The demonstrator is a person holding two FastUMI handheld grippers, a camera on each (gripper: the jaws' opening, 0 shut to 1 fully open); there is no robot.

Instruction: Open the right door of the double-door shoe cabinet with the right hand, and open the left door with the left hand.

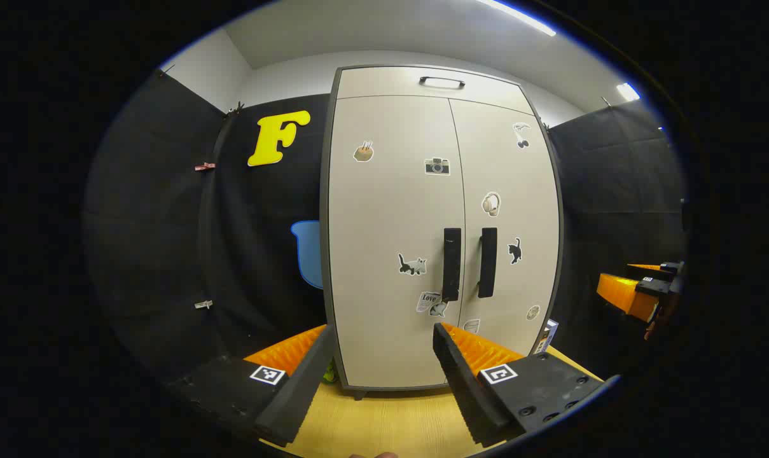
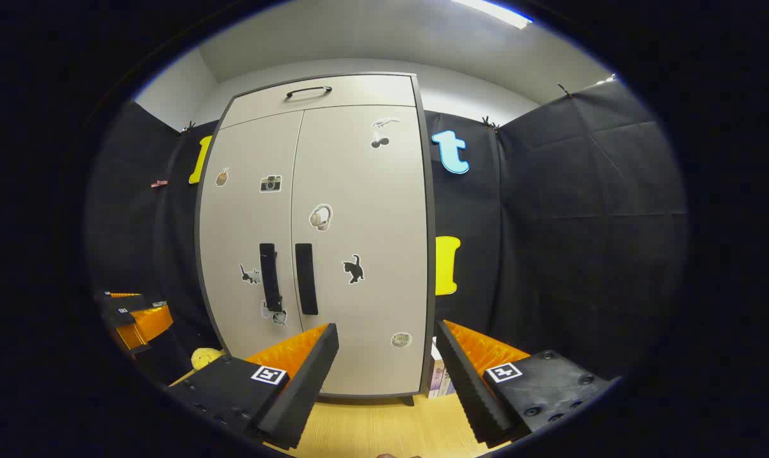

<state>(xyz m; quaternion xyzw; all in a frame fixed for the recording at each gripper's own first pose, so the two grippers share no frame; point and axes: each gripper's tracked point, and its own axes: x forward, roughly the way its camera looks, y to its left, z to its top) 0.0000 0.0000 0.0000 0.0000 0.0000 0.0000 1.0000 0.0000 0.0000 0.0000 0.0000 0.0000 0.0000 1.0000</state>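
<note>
The beige shoe cabinet (image 1: 390,210) stands upright on the wooden surface with both doors closed. Its left door handle (image 1: 451,264) and right door handle (image 1: 487,262) are black vertical bars beside the centre seam. In the right gripper view the cabinet (image 2: 359,210) shows the same handles, left (image 2: 270,277) and right (image 2: 306,278). My left gripper (image 1: 384,337) is open, well short of the cabinet, in front of the left door's lower part. My right gripper (image 2: 387,337) is open too, before the right door's lower part. Each gripper appears at the edge of the other's view (image 1: 638,289) (image 2: 133,315).
A drawer with a black handle (image 1: 442,82) tops the cabinet. Small boxes (image 2: 438,375) stand by its right foot and a yellow toy (image 2: 206,357) by its left. The light wooden surface (image 1: 384,420) runs below both grippers. Black cloth walls close in both sides.
</note>
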